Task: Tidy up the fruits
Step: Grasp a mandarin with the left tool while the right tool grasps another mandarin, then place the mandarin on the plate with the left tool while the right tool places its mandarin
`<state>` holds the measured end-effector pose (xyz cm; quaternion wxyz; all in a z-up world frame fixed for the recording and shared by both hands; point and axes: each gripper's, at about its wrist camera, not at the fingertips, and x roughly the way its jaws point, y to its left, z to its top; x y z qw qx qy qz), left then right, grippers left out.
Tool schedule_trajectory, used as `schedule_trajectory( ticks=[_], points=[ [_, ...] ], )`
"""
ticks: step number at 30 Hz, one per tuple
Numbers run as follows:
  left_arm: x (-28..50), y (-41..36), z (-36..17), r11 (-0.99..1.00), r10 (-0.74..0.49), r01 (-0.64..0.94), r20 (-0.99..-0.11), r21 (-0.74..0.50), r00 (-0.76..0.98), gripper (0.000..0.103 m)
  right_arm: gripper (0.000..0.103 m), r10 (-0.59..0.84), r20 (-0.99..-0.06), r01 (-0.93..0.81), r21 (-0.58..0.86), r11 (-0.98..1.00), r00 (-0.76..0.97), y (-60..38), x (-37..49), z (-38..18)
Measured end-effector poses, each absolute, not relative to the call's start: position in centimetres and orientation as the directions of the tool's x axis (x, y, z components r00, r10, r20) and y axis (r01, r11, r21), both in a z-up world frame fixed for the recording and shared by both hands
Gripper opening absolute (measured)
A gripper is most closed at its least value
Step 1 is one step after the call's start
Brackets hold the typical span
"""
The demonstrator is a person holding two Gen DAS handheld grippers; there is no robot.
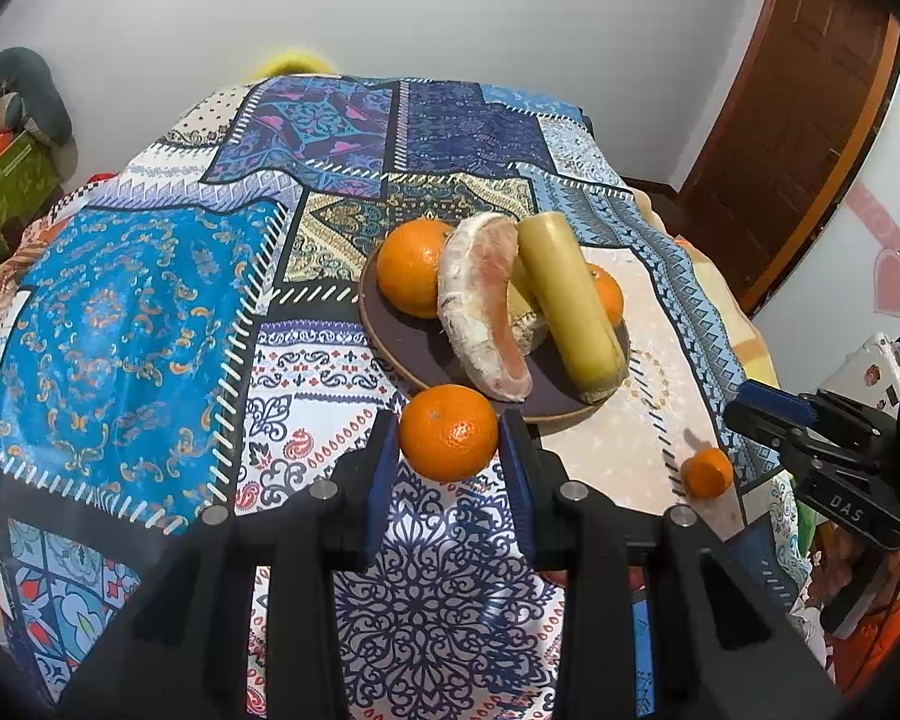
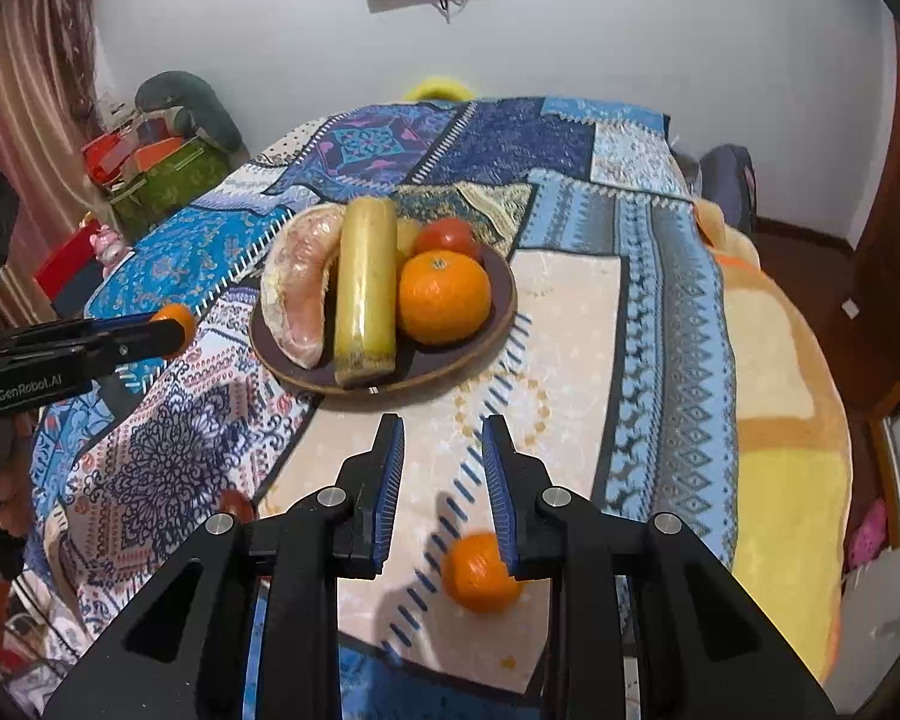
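Note:
My left gripper (image 1: 448,429) is shut on an orange (image 1: 448,433) and holds it just in front of the brown plate (image 1: 390,330). The plate holds an orange (image 1: 409,267), a peeled pomelo segment (image 1: 480,306), a yellow-green cane piece (image 1: 570,300) and another orange (image 1: 609,294). My right gripper (image 2: 443,447) is open and empty above the cloth, near the plate (image 2: 498,324). A small tangerine (image 2: 479,573) lies on the cloth under its right finger; it also shows in the left wrist view (image 1: 707,471). The left gripper's held orange (image 2: 177,318) shows in the right wrist view.
The patchwork cloth (image 1: 138,312) covers a table that drops off at the right, with a yellow blanket (image 2: 780,420) there. A red tomato (image 2: 449,235) sits at the plate's back. Boxes and clutter (image 2: 156,174) stand at the far left. A wooden door (image 1: 792,120) is at the right.

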<state>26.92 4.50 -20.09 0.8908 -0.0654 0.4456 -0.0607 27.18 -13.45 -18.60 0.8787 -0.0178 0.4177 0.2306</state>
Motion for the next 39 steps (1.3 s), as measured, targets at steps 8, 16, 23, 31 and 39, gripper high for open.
schedule_trajectory(
  ticks=[8,16,23,31,39],
  points=[
    [25.9,4.6,-20.2,0.984,-0.169,0.053,-0.785,-0.172,0.596,0.034,0.034,0.371,-0.770,-0.386,0.177,0.906,0.519,-16.1,25.6,-19.0],
    [25.3,5.0,-20.2,0.983,-0.166,0.040,-0.790,-0.176,0.590,0.034,0.034,0.376,-0.813,-0.402,0.193,0.895,0.445,-14.9,24.9,-21.5],
    [25.2,5.4,-20.5,0.983,-0.164,0.030,-0.793,-0.181,0.587,0.034,0.044,0.355,-0.828,-0.391,0.183,0.902,0.433,-14.6,25.8,-23.4],
    [26.1,5.9,-20.8,0.983,-0.164,0.027,-0.792,-0.184,0.589,0.034,0.034,0.346,-0.818,-0.409,0.151,0.900,0.460,-14.0,25.8,-23.1],
    [28.0,5.9,-20.2,0.984,-0.161,0.037,-0.777,-0.175,0.609,0.034,0.034,0.373,-0.766,-0.431,0.139,0.891,0.524,-12.6,27.6,-20.6]
  ],
)
